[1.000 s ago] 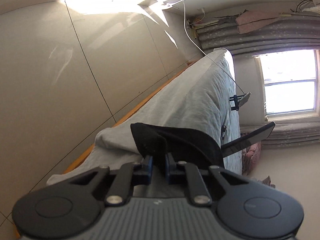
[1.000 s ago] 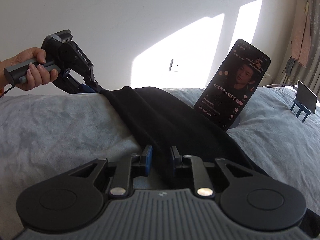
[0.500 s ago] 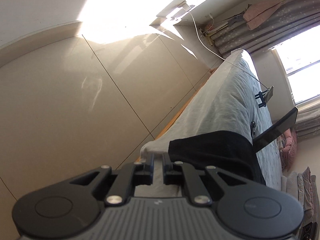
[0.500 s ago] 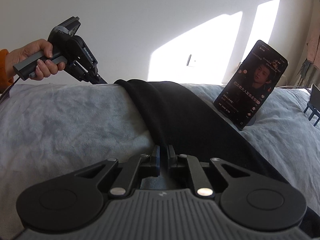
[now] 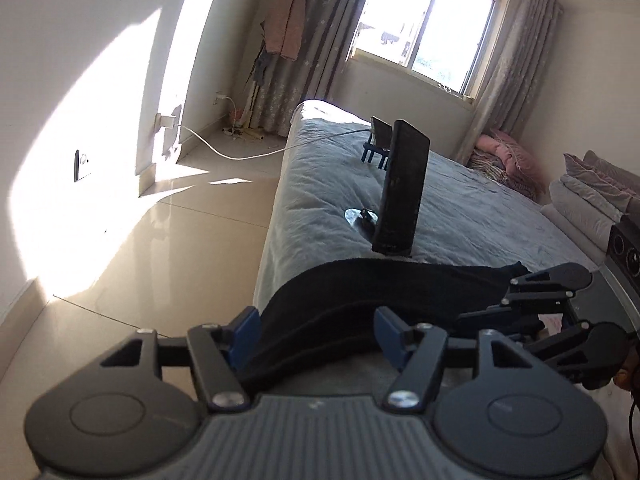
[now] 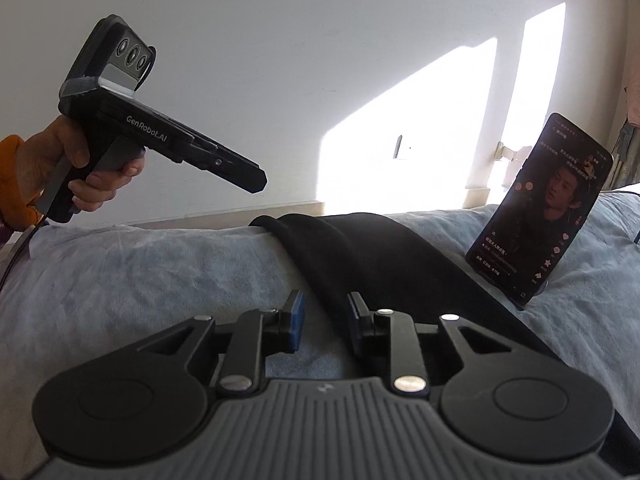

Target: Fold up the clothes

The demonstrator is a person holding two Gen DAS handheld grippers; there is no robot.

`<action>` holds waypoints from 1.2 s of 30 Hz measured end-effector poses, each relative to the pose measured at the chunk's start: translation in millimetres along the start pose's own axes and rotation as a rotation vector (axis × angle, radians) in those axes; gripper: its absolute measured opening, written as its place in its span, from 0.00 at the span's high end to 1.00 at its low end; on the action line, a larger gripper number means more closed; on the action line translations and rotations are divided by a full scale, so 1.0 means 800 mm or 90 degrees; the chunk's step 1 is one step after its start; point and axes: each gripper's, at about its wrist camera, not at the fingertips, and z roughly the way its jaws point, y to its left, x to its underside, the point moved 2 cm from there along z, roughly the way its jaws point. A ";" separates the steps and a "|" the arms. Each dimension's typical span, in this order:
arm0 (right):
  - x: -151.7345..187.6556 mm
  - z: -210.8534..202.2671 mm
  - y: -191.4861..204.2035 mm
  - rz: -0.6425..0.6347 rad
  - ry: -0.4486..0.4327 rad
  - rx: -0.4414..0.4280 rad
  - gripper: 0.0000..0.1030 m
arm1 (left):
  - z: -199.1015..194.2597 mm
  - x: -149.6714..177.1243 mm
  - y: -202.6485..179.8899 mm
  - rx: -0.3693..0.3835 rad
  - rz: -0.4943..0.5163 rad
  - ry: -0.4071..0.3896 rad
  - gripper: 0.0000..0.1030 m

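Right wrist view: left claw (image 6: pixel 256 180) lifted off black garment (image 6: pixel 360 248), opening; right claw (image 6: pixel 324 316) parting, cloth between.

Right wrist view. The right gripper (image 6: pixel 323 316) sits low over a grey-blue bed cover (image 6: pixel 140 276), its jaws opening, with the near edge of a black garment (image 6: pixel 360 256) between the pads but not pressed by them. The garment lies as a long folded band running from the bed's far edge toward the near right corner. Above the far edge at left, a hand (image 6: pixel 60 164) in an orange sleeve holds the left gripper (image 6: pixel 256 180) in the air, apart from the garment. A phone (image 6: pixel 540 208) stands propped upright beside the garment, screen lit.
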 end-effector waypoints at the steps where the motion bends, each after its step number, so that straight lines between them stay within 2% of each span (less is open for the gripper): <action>1: 0.000 0.003 -0.001 0.001 0.000 0.000 0.72 | 0.001 0.000 -0.006 0.001 0.031 0.008 0.36; 5: -0.001 0.012 -0.002 0.002 0.003 0.005 0.72 | 0.011 0.002 -0.021 0.020 0.123 0.048 0.36; 8: 0.000 0.020 -0.002 0.002 0.005 0.008 0.72 | 0.021 0.009 -0.027 0.017 0.150 0.074 0.39; 10: 0.000 0.024 -0.001 -0.004 0.004 0.015 0.72 | 0.029 0.012 -0.026 0.016 0.140 0.085 0.53; 11: 0.001 0.026 0.001 -0.009 0.005 0.022 0.77 | 0.031 0.013 -0.025 0.014 0.124 0.081 0.76; 12: 0.001 0.027 0.002 -0.013 0.006 0.029 0.85 | 0.029 0.014 -0.024 0.008 0.118 0.075 0.86; 13: 0.001 0.028 0.003 -0.016 0.007 0.037 0.95 | 0.027 0.015 -0.025 0.002 0.119 0.067 0.90; 14: 0.000 0.025 0.002 -0.011 0.002 0.033 0.95 | 0.021 0.015 -0.027 -0.001 0.124 0.057 0.94; 17: -0.001 0.014 -0.001 0.009 -0.010 0.012 0.95 | 0.000 0.016 -0.031 0.004 0.142 0.033 0.95; 21: 0.004 0.013 0.004 -0.002 0.008 -0.004 0.93 | 0.006 0.028 -0.032 0.020 0.170 0.109 0.94; 23: 0.008 0.016 0.009 -0.015 0.022 -0.007 0.84 | 0.001 0.023 -0.026 0.026 0.150 0.120 0.93; 25: 0.006 0.006 0.008 0.000 0.012 -0.018 0.83 | -0.009 0.016 -0.018 0.033 0.118 0.100 0.87; 27: 0.003 -0.004 0.006 0.017 -0.001 -0.029 0.83 | -0.017 0.008 -0.014 0.045 0.085 0.063 0.75; 30: -0.002 -0.012 -0.003 0.053 -0.019 -0.027 0.83 | -0.013 -0.004 -0.020 0.062 0.042 0.018 0.73; 32: -0.004 -0.012 -0.005 0.067 -0.019 -0.018 0.83 | 0.003 -0.009 -0.031 0.064 0.042 0.018 0.73; 36: 0.001 -0.017 -0.005 0.072 -0.005 0.001 0.83 | 0.043 -0.006 -0.049 0.050 0.070 0.064 0.72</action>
